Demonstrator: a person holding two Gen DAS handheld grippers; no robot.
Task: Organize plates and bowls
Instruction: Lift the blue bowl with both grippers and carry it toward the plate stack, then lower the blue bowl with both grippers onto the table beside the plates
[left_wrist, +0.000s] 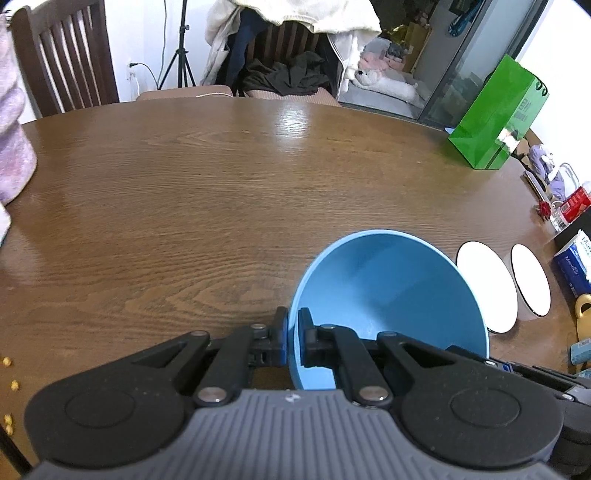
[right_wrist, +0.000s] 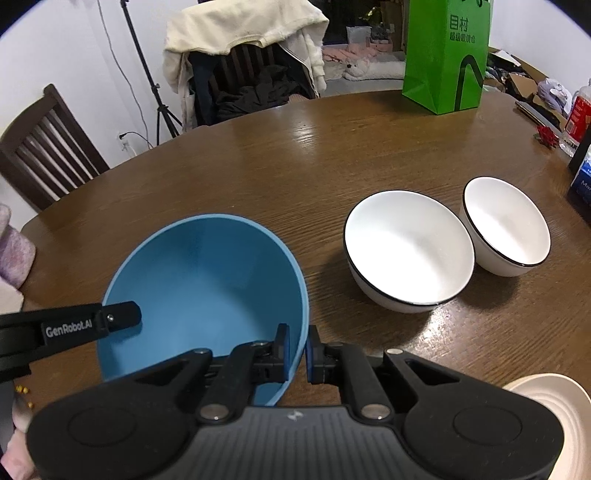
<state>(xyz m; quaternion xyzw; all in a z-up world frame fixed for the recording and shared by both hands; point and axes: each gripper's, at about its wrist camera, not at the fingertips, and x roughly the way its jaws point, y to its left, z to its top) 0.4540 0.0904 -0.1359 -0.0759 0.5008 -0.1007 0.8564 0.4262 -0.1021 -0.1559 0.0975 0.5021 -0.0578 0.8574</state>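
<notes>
grip: left gripper (left_wrist: 292, 341) and right gripper (right_wrist: 297, 352) each clamped on blue bowl (right_wrist: 207, 280) rim
risk: uneven pull tips it into larger white bowl (right_wrist: 408, 251)

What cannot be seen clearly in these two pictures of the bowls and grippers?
- Blue bowl: its underside is hidden in both views, so contact with the table is unclear.
- Cream plate, right wrist view: cut off by the frame edge and the right gripper.
- Two white bowls, left wrist view: squeezed by the fisheye edge.
- Left gripper, right wrist view: only one finger shows.
</notes>
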